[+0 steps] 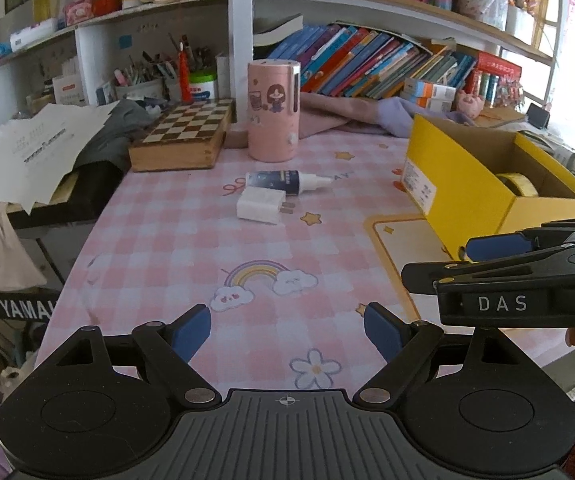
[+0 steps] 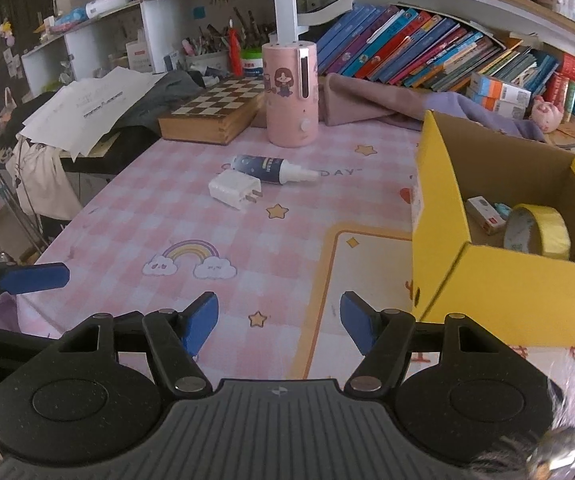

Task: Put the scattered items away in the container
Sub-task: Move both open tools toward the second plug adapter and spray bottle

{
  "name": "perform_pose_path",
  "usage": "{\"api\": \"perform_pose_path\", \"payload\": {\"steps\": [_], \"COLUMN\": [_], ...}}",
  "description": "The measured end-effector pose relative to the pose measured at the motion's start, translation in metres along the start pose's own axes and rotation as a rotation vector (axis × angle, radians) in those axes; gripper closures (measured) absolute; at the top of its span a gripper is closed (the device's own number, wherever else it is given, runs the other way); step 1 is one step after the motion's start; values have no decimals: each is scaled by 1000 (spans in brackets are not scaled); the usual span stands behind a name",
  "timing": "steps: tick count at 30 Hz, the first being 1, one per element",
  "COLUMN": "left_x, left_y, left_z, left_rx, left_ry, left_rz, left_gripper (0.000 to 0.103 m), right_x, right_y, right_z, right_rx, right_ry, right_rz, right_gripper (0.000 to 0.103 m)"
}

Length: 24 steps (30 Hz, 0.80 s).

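Both grippers empty above the pink checked table — two items left out

The left gripper (image 1: 286, 330) stands wide with nothing between its blue pads; the right gripper (image 2: 278, 322) is parted too, somewhat narrower, also bare. The white charger plug (image 2: 233, 189) and the small dark spray bottle (image 2: 273, 169) lie touching mid-table, well apart from the yellow box (image 2: 499, 280) — inside it a yellow tape roll (image 2: 539, 230) and a small white packet (image 2: 484, 210)
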<state>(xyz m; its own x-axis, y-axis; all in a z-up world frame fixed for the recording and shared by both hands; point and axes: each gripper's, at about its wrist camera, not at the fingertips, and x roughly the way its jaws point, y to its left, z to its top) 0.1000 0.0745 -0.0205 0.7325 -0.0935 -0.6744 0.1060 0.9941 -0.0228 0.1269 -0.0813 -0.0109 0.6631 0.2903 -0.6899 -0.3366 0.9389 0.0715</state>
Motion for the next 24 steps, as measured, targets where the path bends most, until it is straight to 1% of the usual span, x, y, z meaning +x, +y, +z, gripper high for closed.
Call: {"api": "perform_pose_path", "payload": {"steps": [12, 24], "left_x": [35, 85], "left_y": [21, 25], "left_z": [17, 47], "left_rx": [-46, -8], "left_ry": [23, 23], "left_rz": [28, 38], "left_gripper": [17, 17], "right_x": [45, 89], "right_y": [-2, -15], "right_z": [31, 75], "right_rx": [-16, 6], "right_ry": [38, 36], "right_rz": [35, 51], "right_gripper": [38, 38]}}
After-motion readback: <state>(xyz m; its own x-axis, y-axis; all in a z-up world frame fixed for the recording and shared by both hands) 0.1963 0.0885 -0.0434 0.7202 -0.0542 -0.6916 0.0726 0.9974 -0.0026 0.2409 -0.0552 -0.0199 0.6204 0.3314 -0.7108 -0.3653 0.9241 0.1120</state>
